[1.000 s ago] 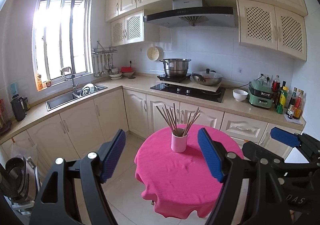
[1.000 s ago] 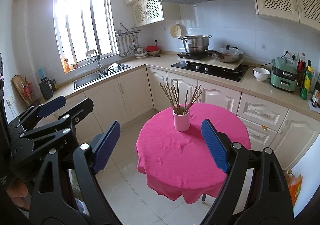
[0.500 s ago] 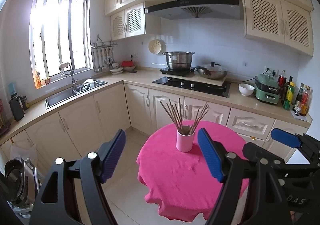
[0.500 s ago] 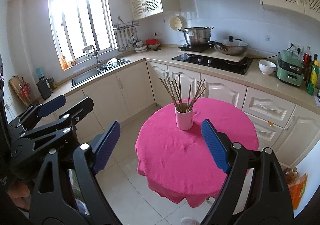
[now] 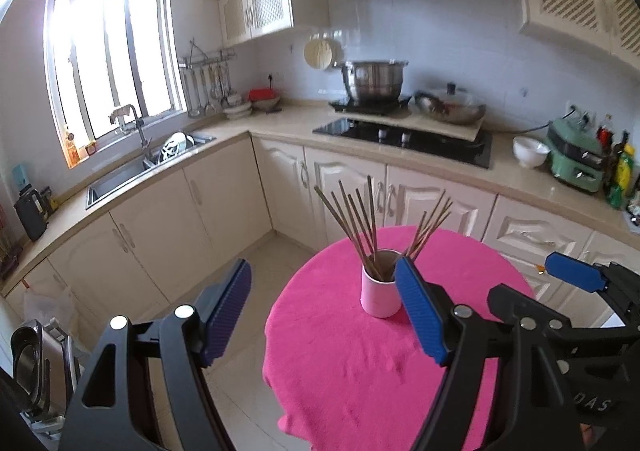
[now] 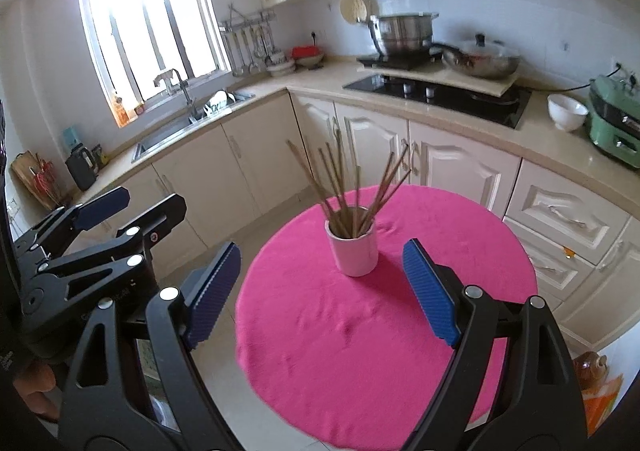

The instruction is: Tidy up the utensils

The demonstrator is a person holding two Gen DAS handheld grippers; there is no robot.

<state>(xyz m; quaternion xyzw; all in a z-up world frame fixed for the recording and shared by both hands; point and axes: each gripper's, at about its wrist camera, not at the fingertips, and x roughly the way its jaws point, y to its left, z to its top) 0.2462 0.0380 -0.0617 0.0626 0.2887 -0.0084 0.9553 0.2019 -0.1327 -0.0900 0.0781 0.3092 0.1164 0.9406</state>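
A white cup (image 5: 380,297) (image 6: 354,251) holding several brown chopsticks (image 5: 362,221) (image 6: 344,187) stands upright on a round table under a pink cloth (image 5: 360,363) (image 6: 360,331). My left gripper (image 5: 324,311) is open and empty, short of the cup, with its right pad (image 5: 420,311) overlapping the cup's right side in the picture. My right gripper (image 6: 320,291) is also open and empty, its blue pads spread to either side of the cup and nearer me. In the right wrist view the left gripper's black frame (image 6: 92,251) shows at the left.
Cream cabinets and a counter wrap around behind the table, with a sink (image 5: 132,175), a black hob (image 6: 440,95), a steel pot (image 5: 374,81), a wok (image 6: 480,59), a white bowl (image 6: 566,113) and a green appliance (image 5: 576,155). Tiled floor (image 5: 256,271) lies left of the table.
Both grippers have come forward and lower toward the table; the cup and chopsticks look larger and closer. Both stay open and empty.
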